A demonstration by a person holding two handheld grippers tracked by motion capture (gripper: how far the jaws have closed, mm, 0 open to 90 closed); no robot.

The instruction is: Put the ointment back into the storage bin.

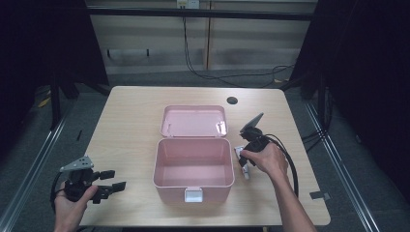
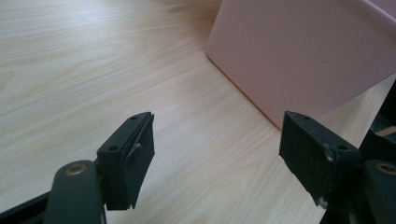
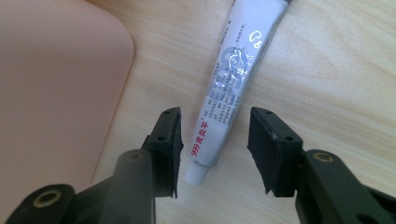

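A pink box (image 1: 212, 192) stands open and empty at the middle of the table, its lid (image 1: 194, 121) folded back flat behind it. Just right of the box lies a white tube (image 1: 245, 169) with red and grey print (image 3: 233, 74), cap end toward the camera. My right gripper (image 1: 244, 162) points down over it. In the right gripper view its jaws (image 3: 215, 140) stand either side of the tube's cap end with a gap on both sides, open. My left gripper (image 1: 118, 179) rests open at the table's front left, aimed at the box wall (image 2: 303, 56), nothing between its jaws (image 2: 217, 140).
The wooden table (image 1: 130, 125) has a dark round hole (image 1: 232, 100) at the back, right of centre. A black cable (image 1: 290, 164) loops from the right gripper over the table's right side. The pink box wall (image 3: 51, 84) is close to the left of the right jaws.
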